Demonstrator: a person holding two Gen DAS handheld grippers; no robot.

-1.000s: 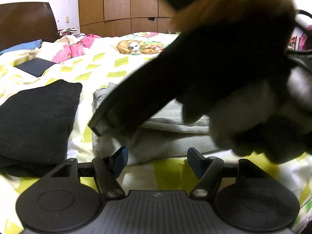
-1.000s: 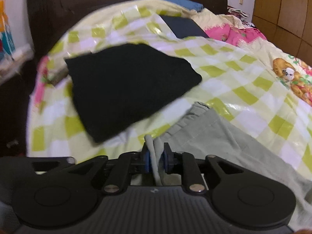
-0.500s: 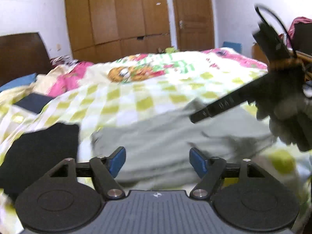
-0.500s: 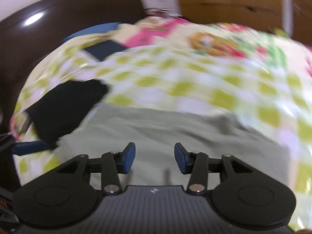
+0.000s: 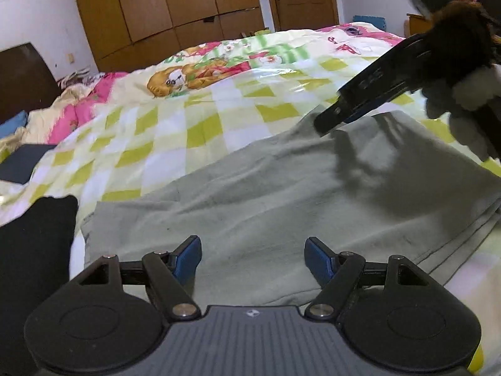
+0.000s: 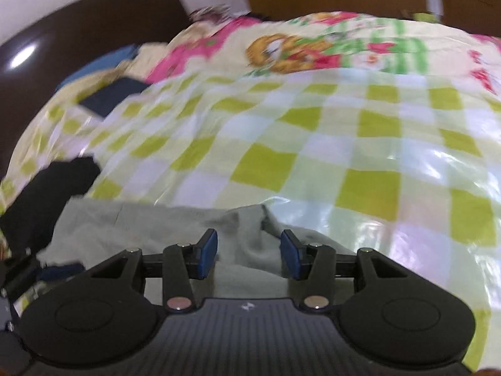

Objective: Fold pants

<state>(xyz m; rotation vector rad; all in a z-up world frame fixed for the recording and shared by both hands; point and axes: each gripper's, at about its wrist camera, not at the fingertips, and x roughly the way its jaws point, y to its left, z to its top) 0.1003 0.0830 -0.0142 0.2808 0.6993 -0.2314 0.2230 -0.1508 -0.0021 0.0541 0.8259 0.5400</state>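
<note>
Standing wide apart, the blue pads (image 5: pixel 188 255) of the left gripper (image 5: pixel 253 258) hover over the grey pants (image 5: pixel 281 194) with nothing pinched between them. The right gripper (image 6: pixel 249 252) has its pads (image 6: pixel 207 252) parted less widely, a rumpled corner of the same cloth lying in the gap but not pressed by either pad. Both tools tilt downward toward the bed. From the left wrist view the right gripper reaches in from the upper right, its tip just above the far edge of the pants, held by a hand (image 5: pixel 463 94) in a pale glove.

The pants lie spread flat on the checked bedspread (image 6: pixel 313 144), a folded black garment (image 5: pixel 34 250) just beside them. That garment is cut off by the frame, and the right wrist view is blurred, so the far bedding is hard to read.
</note>
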